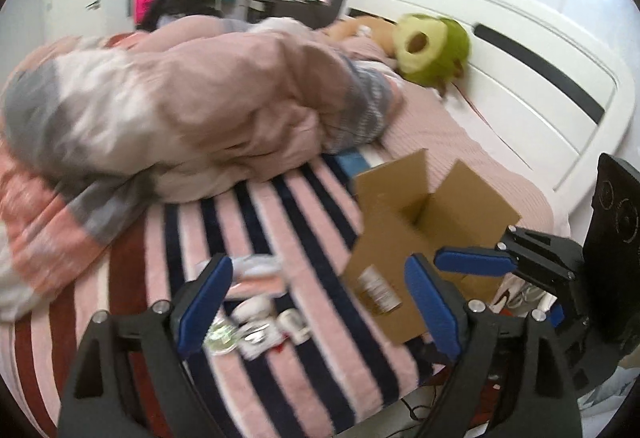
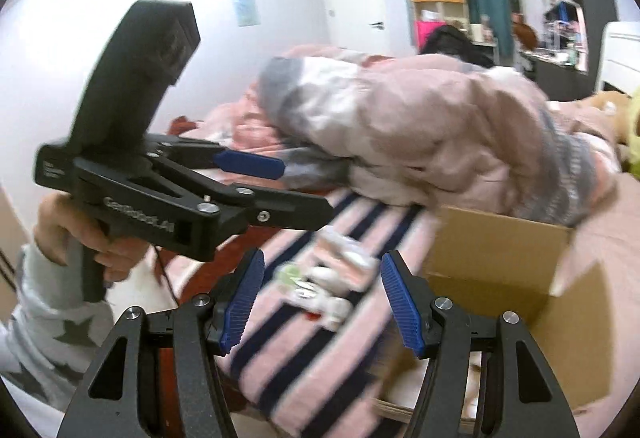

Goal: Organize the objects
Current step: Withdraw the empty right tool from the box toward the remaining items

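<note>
Both my left gripper (image 1: 320, 302) and right gripper (image 2: 322, 302) are wide and empty; next I grab the small packets (image 1: 256, 314) for the cardboard box (image 1: 420, 234).

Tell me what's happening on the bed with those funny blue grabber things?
A person is tidying up with a two-finger grabber in each hand. The left gripper and the right gripper are both open and holding nothing. A pile of small packets lies on the striped blanket, right in front of both grabbers. An open cardboard box sits beside the packets, but how full it is can't be seen. The picture is blurry, so what the packets are is hard to tell.
</note>
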{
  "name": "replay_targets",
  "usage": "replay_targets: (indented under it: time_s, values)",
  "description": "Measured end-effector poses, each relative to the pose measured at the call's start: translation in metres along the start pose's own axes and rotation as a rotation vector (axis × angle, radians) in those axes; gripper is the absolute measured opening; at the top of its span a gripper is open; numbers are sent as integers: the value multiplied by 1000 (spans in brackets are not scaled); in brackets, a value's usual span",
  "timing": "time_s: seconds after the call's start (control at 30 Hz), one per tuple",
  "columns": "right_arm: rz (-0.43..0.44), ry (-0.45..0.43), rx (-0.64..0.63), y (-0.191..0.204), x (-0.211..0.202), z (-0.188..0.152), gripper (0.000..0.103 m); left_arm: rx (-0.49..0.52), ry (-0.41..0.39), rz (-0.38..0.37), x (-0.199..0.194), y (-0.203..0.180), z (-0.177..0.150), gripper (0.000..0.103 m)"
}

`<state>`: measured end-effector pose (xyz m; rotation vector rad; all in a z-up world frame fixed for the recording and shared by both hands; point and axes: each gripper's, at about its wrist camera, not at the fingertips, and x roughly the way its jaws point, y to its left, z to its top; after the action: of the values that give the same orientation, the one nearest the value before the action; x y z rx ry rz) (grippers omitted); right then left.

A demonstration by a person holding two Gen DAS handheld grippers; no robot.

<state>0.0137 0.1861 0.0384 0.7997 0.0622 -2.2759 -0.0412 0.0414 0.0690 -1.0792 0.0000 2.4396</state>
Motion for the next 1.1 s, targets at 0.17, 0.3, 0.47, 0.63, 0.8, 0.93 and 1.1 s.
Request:
replay_targets:
  time_s: [0.17,0.3,0.47,0.63,0.8,0.93,1.1]
  values:
    - [76,-1,13,32,28,-7,58,-95,-37,30,-12,54,-39,87]
    - [107,42,24,50,56,-20,58,-142,-51,81,-16,88,-69,87]
    - [79,135,83,48,102,-48,58,-195,-47,94,-10,117,-102,87]
    - [-15,195,161,30,137,-73,58,-214,-10,91,2,133,-124,87]
    - [-112,246,183,14,170,-84,58,-223,24,68,16,145,-133,87]
    - [-173,277,206,5,190,-88,58,-218,34,73,21,151,-137,87]
    - [-247,291,178,1,202,-93,58,-229,34,57,25,159,-137,87]
